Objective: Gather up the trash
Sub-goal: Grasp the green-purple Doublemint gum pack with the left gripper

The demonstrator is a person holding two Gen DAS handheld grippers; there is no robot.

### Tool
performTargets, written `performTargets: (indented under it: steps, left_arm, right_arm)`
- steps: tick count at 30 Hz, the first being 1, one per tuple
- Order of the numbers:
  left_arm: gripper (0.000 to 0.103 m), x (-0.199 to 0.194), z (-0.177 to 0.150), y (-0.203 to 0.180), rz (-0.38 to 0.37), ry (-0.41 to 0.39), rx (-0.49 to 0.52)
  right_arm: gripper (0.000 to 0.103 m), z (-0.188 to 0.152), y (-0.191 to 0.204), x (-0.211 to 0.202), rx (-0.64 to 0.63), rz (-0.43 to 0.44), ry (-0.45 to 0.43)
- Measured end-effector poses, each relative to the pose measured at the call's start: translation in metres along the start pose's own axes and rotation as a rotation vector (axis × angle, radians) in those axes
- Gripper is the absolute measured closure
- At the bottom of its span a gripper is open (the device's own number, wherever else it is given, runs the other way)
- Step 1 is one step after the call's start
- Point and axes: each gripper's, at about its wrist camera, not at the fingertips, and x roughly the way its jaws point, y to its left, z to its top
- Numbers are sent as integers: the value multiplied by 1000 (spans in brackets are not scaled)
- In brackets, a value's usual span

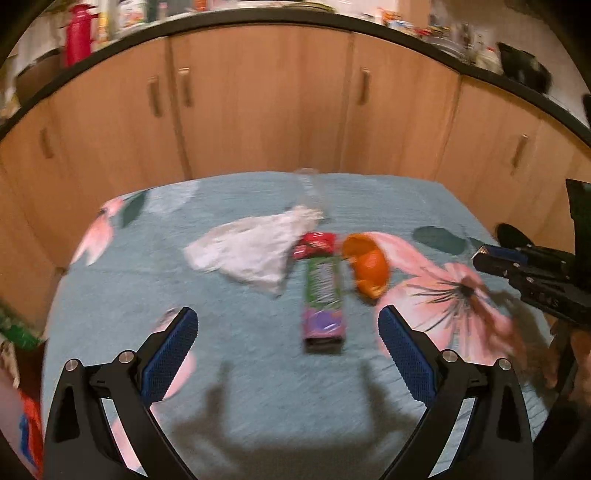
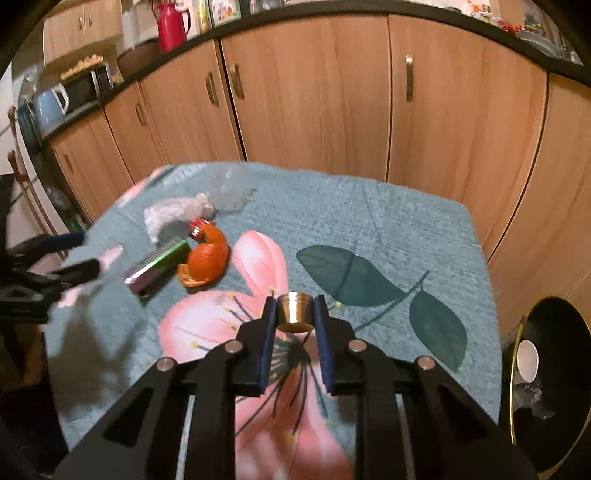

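Right gripper (image 2: 294, 314): 2 black fingers faced with blue ribbed pads (image 2: 269, 343), drawn nearly together and clamped on either side of small gold cap (image 2: 294, 312), a tapered, shiny metallic cylinder held above pink flower print. Left gripper (image 1: 286, 332): matching black frame, blue textured pads (image 1: 173, 356), spread wide, holding nothing, hovering over tablecloth (image 1: 258, 387) near its front edge, aimed toward long box. Tablecloth: teal, nubby towel-like weave, printed with large pink flowers and dark green leaves, draped over table. Trash grouped near middle of cloth: long box (image 1: 323, 301), rectangular carton, green and purple glossy print, lying flat lengthwise; red wrapper (image 1: 316, 244), crinkled shiny foil, touching far end of box; orange peel (image 1: 367, 267), curled, matte, cup-shaped, just beside box on its right; white tissue (image 1: 247, 253), crumpled soft sheet, just left of box and wrapper; clear plastic piece (image 1: 312, 188), transparent and blurred, beyond tissue near far edge. Black bin (image 2: 550, 380): round, gold-rimmed, glossy, beside table at right, containing white round item (image 2: 527, 360) and clear crumpled scrap. Backdrop: wood-grain cabinet doors (image 2: 314, 92) with metal bar handles, dark countertop edge, red thermos (image 2: 171, 24).
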Motion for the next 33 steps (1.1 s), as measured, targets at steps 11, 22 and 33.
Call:
performTargets:
  steps: [11, 22, 33]
  left_arm:
    - [29, 62, 4, -17, 23, 140, -60]
    - [74, 57, -4, -3, 81, 120, -128]
    - [74, 13, -4, -49, 109, 13, -1]
  right_arm:
    - [81, -26, -22, -21, 97, 28, -37]
    - [81, -30, -26, -24, 119, 40, -56]
    - [81, -33, -24, -32, 108, 29, -57]
